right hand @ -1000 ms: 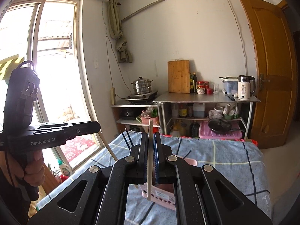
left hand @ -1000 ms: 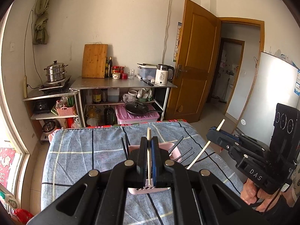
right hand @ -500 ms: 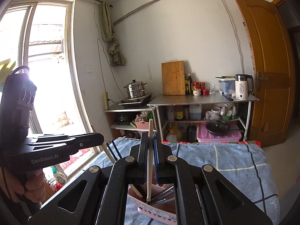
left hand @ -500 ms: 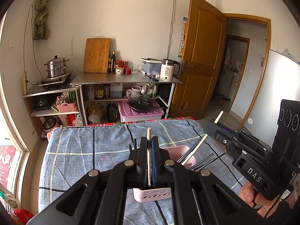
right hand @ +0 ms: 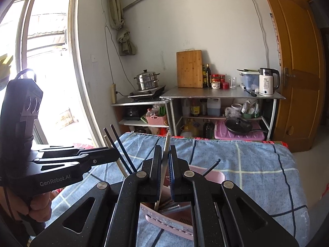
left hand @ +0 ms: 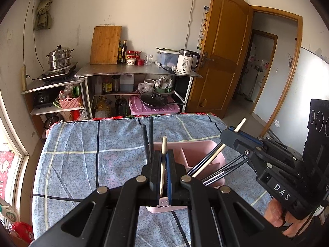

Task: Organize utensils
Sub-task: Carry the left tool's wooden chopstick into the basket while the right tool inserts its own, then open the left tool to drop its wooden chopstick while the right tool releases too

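Observation:
A pink utensil holder (left hand: 205, 154) with compartments stands on the blue checked cloth (left hand: 92, 164); it also shows in the right wrist view (right hand: 213, 175). Several black chopsticks (left hand: 148, 140) stick out of it. My left gripper (left hand: 163, 168) is shut on a pale wooden chopstick (left hand: 163, 144), held upright over the holder's left part. My right gripper (right hand: 165, 164) is shut on a second pale chopstick (right hand: 167, 144) whose lower end reaches into the holder. The right gripper also shows in the left wrist view (left hand: 232, 132), with its chopstick (left hand: 213, 156) slanting down into the holder.
A steel table (left hand: 139, 71) with a cutting board (left hand: 105, 44), kettle (left hand: 186, 61) and jars stands behind the table. A steamer pot (left hand: 59, 57) sits on a side shelf. A wooden door (left hand: 222, 47) stands open at right. A window (right hand: 41, 72) is at left.
Both grippers have come lower and closer to the pink holder with their chopsticks. The right chopstick's tip has gone down into the holder.

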